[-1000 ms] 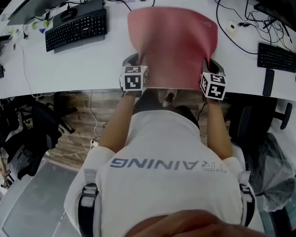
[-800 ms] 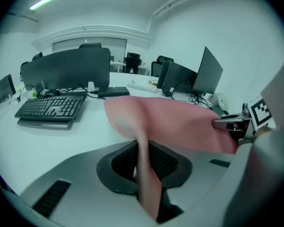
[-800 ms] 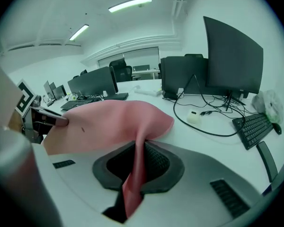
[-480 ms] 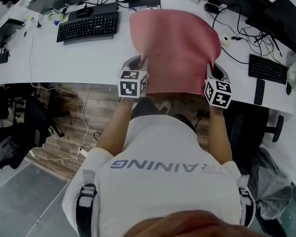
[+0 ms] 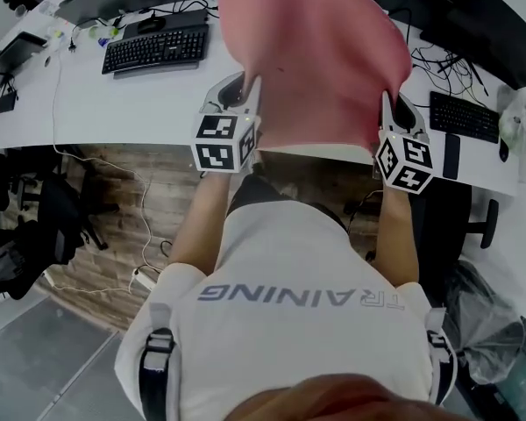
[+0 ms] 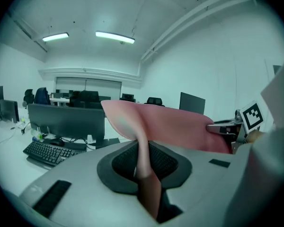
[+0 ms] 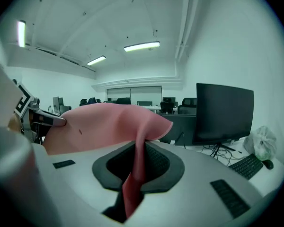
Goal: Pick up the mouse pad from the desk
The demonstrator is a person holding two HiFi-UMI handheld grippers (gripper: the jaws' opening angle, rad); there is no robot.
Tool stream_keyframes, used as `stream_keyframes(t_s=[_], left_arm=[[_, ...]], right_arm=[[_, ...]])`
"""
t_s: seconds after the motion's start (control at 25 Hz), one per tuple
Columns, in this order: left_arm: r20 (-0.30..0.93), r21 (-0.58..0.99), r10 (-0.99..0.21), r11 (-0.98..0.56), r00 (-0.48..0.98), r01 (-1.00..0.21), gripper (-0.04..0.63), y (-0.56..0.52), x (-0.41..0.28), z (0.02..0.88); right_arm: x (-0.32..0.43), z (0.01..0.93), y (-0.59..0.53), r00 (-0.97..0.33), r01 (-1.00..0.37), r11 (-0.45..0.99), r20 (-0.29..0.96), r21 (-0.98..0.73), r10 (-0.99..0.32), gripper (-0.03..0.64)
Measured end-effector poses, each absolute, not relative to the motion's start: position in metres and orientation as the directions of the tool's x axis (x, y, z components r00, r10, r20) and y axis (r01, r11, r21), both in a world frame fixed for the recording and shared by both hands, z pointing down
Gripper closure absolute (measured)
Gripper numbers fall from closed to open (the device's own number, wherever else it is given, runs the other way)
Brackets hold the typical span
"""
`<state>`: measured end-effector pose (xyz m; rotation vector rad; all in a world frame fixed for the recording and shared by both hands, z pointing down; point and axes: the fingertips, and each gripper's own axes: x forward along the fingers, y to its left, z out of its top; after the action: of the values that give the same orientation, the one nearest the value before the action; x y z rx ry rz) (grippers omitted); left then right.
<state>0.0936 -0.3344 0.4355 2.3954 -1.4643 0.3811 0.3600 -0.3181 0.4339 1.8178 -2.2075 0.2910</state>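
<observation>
Clamped in the left hand-held gripper point(image 6: 143, 171), jaws pressed flat on the sheet: the near left corner of the large pink, thin, soft mouse pad point(image 5: 314, 60). Same on the other side, with the right hand-held gripper point(image 7: 134, 174) closed on the near right corner. Held up between the two, spread wide above the near edge of the white desk point(image 5: 114, 108) and, by the look of it, clear of the surface. Sags and curls between the grips and folds over at each jaw, so judged light, limp and thin rather than stiff; not fragile, perhaps a little slippery on its top face. Best taken by the two near corners, as here, with the pads set well in from the edge to guard against slipping out; drawing the hands slightly apart should flatten it. Farther out on the desk: a black keyboard point(image 5: 155, 49) to the left, a second black keyboard point(image 5: 465, 117) to the right, loose cables, a dark monitor point(image 7: 225, 112) behind.
</observation>
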Motion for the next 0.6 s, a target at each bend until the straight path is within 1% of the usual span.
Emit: stream_keyframes(t_s=[0.36,0.6], left_arm=[[0.209,0.065,-0.874,-0.435,0.438,-0.898,0.512,-0.321,0.098,0.355],[0.112,0.047,-0.888,-0.444,0.446,-0.895,0.512,-0.314,0.094,0.312]], right_arm=[[0.367,0.356,-0.305,-0.183,-0.98,0.192,0.153,0.05,-0.971,0.558],[0.362,0.306,-0.297,-0.191,-0.978,0.194,0.049,0.081,-0.98,0.558]])
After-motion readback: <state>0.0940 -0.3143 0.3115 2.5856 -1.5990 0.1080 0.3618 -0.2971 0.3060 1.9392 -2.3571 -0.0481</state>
